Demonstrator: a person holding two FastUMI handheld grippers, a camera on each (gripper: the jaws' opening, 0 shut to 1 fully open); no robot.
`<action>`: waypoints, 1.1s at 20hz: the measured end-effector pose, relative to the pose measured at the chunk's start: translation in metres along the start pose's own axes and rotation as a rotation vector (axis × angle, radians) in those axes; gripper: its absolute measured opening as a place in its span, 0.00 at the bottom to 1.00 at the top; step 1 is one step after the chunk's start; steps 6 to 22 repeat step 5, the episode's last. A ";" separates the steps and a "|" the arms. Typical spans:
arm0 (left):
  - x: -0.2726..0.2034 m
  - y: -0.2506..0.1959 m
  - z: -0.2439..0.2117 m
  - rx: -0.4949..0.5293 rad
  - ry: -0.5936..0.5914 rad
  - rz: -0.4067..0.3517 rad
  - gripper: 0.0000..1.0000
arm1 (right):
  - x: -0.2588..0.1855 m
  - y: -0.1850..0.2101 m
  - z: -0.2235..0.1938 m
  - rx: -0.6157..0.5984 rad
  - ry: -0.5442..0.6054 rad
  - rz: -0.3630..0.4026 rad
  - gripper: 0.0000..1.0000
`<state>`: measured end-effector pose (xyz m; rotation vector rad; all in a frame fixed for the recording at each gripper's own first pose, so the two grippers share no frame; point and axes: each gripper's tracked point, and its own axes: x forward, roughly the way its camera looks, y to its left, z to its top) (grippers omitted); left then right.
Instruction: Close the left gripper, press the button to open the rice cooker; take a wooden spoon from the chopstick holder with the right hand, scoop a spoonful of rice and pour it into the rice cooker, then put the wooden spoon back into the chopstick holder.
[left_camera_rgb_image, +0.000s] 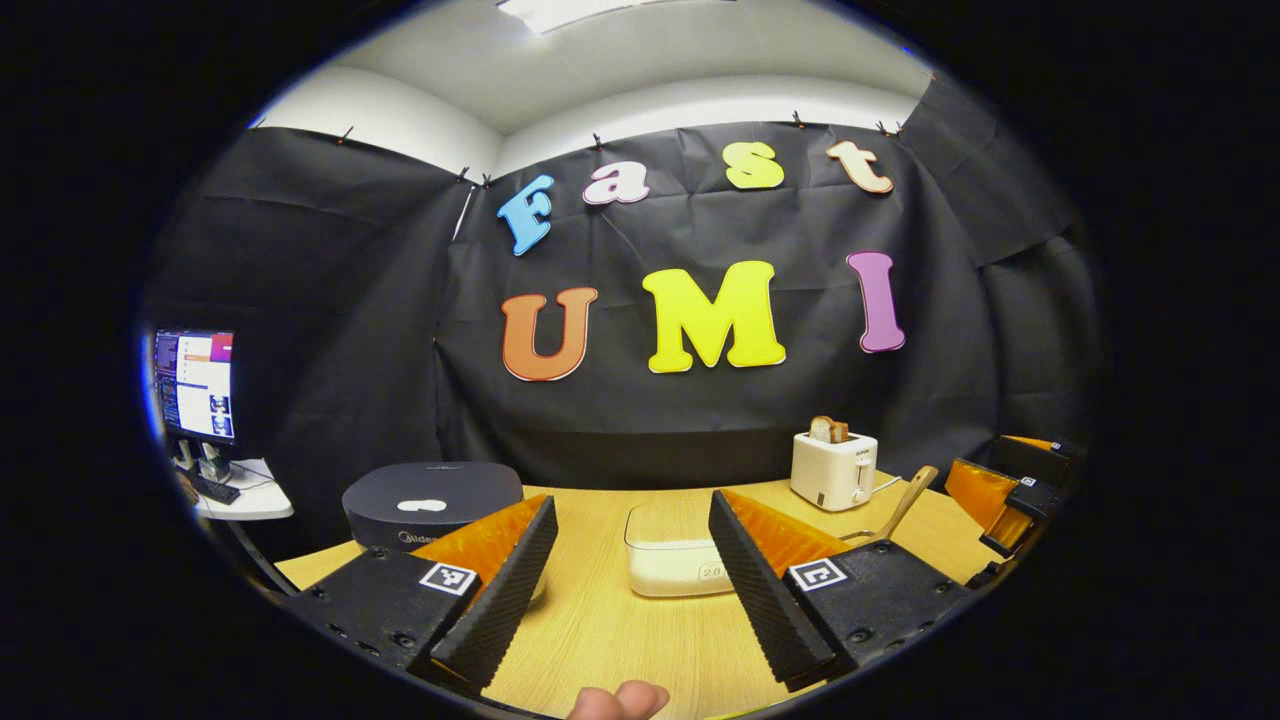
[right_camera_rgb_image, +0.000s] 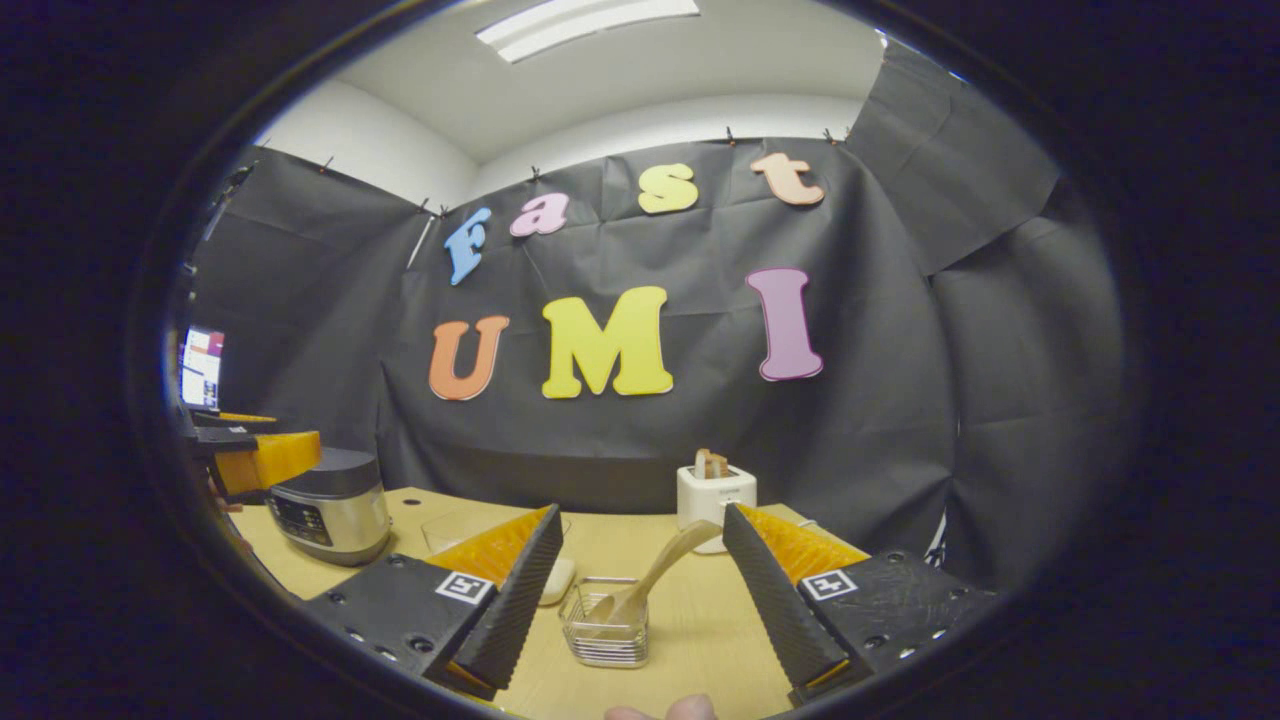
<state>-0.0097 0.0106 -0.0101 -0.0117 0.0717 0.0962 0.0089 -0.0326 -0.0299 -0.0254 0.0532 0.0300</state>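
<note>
Hovering level above the table (left_camera_rgb_image: 610, 640), both tools gape wide.

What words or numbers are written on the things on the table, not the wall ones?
"Mide", with the rest hidden: on the front of the rice cooker.
"28": on the front of the clear rice box.
Toaster: a small print near its top, too blurred to read.
Monitor: its text is too small to read.
</note>
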 end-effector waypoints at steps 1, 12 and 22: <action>0.000 -0.001 -0.001 -0.005 0.000 0.000 0.97 | -0.001 0.001 0.001 -0.004 -0.002 -0.004 0.95; -0.001 0.001 -0.004 -0.007 0.013 -0.012 0.98 | 0.002 0.008 -0.003 -0.008 0.011 -0.003 0.91; -0.001 0.001 -0.004 -0.007 0.013 -0.012 0.98 | 0.002 0.008 -0.003 -0.008 0.011 -0.003 0.91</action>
